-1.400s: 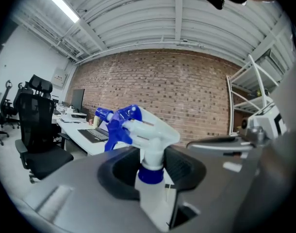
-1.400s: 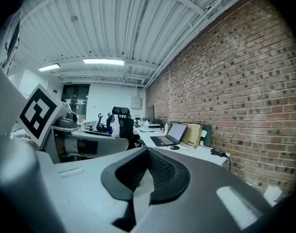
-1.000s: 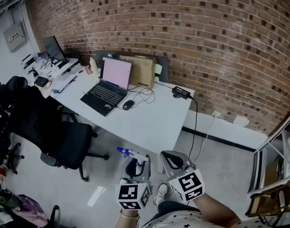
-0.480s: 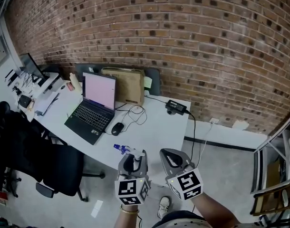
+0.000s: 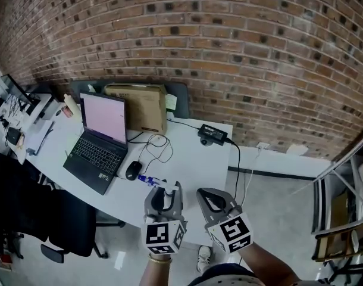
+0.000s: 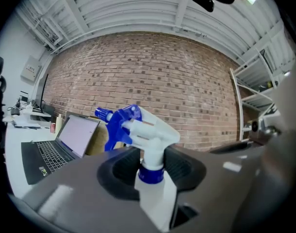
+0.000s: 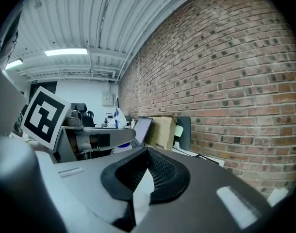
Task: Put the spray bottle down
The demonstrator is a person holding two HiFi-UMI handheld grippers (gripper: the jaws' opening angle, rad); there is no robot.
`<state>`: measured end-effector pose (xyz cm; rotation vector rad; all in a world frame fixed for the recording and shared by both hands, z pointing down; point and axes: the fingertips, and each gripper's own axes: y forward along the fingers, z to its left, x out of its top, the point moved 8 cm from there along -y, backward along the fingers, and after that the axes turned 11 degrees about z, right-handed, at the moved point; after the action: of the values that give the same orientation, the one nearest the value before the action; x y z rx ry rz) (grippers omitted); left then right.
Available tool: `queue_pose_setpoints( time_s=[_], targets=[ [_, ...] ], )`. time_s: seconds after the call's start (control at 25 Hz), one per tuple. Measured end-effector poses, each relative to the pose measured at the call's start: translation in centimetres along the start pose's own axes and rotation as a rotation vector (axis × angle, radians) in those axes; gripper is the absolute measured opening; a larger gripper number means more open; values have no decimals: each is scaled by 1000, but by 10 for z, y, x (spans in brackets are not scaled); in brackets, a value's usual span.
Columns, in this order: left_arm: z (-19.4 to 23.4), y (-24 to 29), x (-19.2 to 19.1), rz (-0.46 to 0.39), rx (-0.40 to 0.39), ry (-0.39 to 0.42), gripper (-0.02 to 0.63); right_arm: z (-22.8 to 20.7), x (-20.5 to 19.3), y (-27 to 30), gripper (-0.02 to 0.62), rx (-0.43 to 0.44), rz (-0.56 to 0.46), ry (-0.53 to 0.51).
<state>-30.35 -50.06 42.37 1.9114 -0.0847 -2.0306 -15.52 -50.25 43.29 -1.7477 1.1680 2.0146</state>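
Observation:
The spray bottle [image 5: 153, 181], white with a blue trigger head and nozzle, is clamped by its neck between the jaws of my left gripper [image 5: 163, 196]. In the left gripper view the spray bottle [image 6: 147, 130] stands upright with its nozzle pointing left, and the pads of the left gripper [image 6: 150, 168] press on the neck above the blue collar. My right gripper [image 5: 213, 200] hovers just to the right with its jaws together and nothing between them; the right gripper [image 7: 147, 171] looks along the brick wall. Both hang over the front edge of the white desk [image 5: 190, 159].
An open laptop [image 5: 97, 134], a black mouse [image 5: 133, 170] with its cable, a cardboard box [image 5: 140, 105] and a black power adapter [image 5: 210, 134] lie on the desk. A black office chair [image 5: 65, 231] stands at the left. Brick wall behind.
Both grippers, the left one carrying the spray bottle, have travelled from over the floor to over the desk's front edge. The desk has come closer in view.

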Motion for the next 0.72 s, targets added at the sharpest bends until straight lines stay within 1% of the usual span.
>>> queue_pose_setpoints(
  time_s=[0.28,0.4,0.52,0.64,0.72],
  targets=[
    [1,-1,-1,28,5,12,141,-1,-4,3,-2,1,12,15],
    [1,-3,-2,47,-2,24,168,0,-4,2,-2,4,10,18],
    [1,-6,-2,61,18,42,196,3,-2,0,-2,8,1,15],
    [2,-17,-4,65,39,47,201,8,0,-4,-2,12,-9,9],
    [1,-33,-7,56,36,52,201,14,-1,-11,-2,16,-18,10]
  ],
)
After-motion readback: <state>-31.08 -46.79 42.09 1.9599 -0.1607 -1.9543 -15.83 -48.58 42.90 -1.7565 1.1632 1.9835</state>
